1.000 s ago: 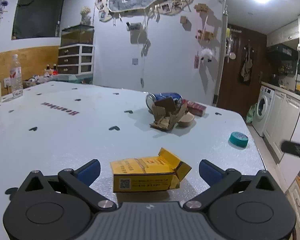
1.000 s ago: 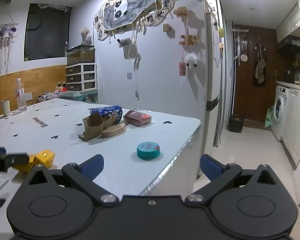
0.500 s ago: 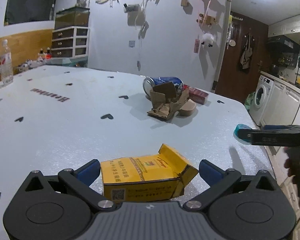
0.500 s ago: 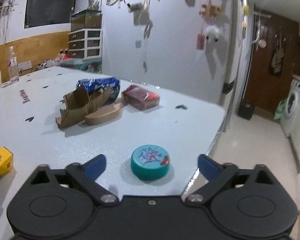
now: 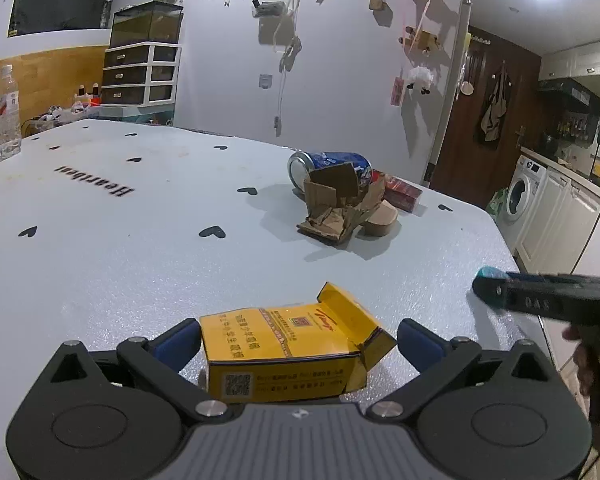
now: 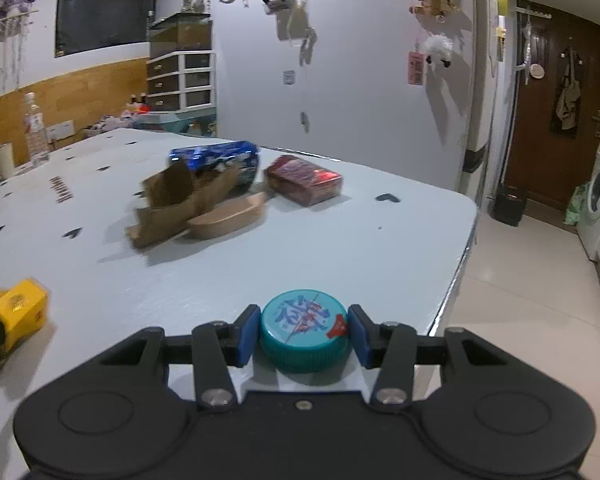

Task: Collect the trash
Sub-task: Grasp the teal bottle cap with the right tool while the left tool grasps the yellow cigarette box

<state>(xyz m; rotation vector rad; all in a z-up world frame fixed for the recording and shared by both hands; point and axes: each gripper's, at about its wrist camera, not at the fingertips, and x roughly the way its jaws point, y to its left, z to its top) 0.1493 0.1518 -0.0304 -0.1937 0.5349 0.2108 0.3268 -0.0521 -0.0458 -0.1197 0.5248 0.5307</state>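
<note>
A: Closing on two pieces at once, by the look of it. The right gripper (image 6: 303,334) has its blue pads touching both sides of the round teal plastic lid (image 6: 303,330), which sits flat near the rounded corner of the pale blue heart-print table (image 6: 340,240). I judge it clamped on the lid, not yet lifted.

B: And the left?

A: The left gripper (image 5: 298,344) has its fingers spread wide, with the opened yellow cardboard carton (image 5: 288,354) lying between them. One pad is just at the carton's left end; the other stands clear of the torn flap end.

B: Which way does the carton run?

A: Its long axis lies across the gripper, finger to finger, with the open flap pointing right and slightly away. Squeezing would press it end to end, so the flap may buckle first.

B: So the next move?

A: Probably close the left fingers, then raise both. No bin shows in either view. The blue drink can (image 5: 332,166), torn brown cardboard (image 5: 336,208) and dark red packet (image 6: 304,179) wait further along the table.
</note>
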